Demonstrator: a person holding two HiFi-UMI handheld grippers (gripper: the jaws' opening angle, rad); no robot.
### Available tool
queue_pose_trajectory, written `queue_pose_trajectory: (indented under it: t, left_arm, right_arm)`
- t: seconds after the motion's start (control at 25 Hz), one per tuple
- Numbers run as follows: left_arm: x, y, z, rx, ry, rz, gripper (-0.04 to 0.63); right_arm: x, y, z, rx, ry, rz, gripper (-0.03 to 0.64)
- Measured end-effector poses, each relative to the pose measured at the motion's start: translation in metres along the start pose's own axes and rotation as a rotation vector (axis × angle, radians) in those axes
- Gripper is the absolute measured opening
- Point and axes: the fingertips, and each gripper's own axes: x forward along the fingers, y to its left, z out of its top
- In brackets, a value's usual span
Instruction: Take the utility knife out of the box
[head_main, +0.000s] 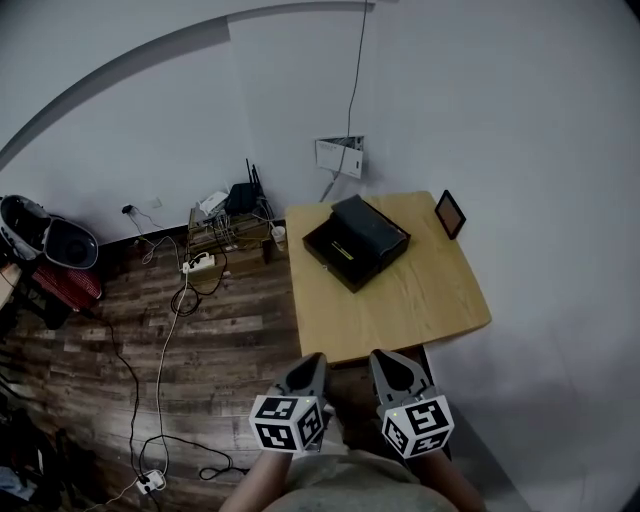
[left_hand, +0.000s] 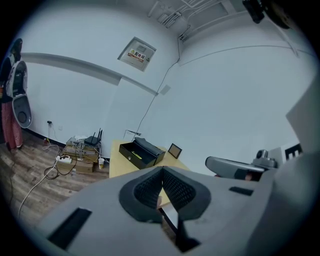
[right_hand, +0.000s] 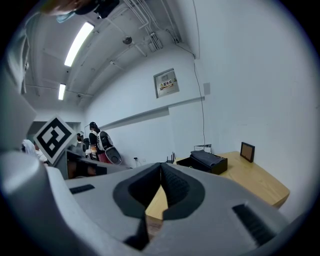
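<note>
An open black box stands on the far half of the wooden table, its lid leaning along the right side. Inside lies a thin yellow utility knife. My left gripper and right gripper hover side by side just short of the table's near edge, both shut and holding nothing. The left gripper view shows its jaws closed together, with the box and the yellow knife well ahead. In the right gripper view the jaws also meet, and the box sits far off.
A small dark picture frame stands at the table's far right corner. Left of the table, on the wooden floor, are cardboard boxes with a router, a power strip and trailing cables. A wall runs behind the table.
</note>
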Motion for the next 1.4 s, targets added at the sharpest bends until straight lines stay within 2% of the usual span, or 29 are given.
queue_pose_trajectory:
  t: [0.32, 1.0, 1.4]
  left_arm:
    - [0.043, 0.029, 0.018, -0.004, 0.008, -0.012, 0.003]
    - [0.148, 0.109, 0.098, 0.005, 0.033, -0.053, 0.003]
    - [0.197, 0.151, 0.119, -0.027, 0.076, -0.064, 0.003]
  right_arm:
    - [0.042, -0.022, 0.002, -0.001, 0.02, -0.019, 0.0]
    - [0.194, -0.068, 0.051, -0.048, 0.033, -0.043, 0.0]
    - [0.266, -0.098, 0.047, -0.06, 0.108, -0.072, 0.0]
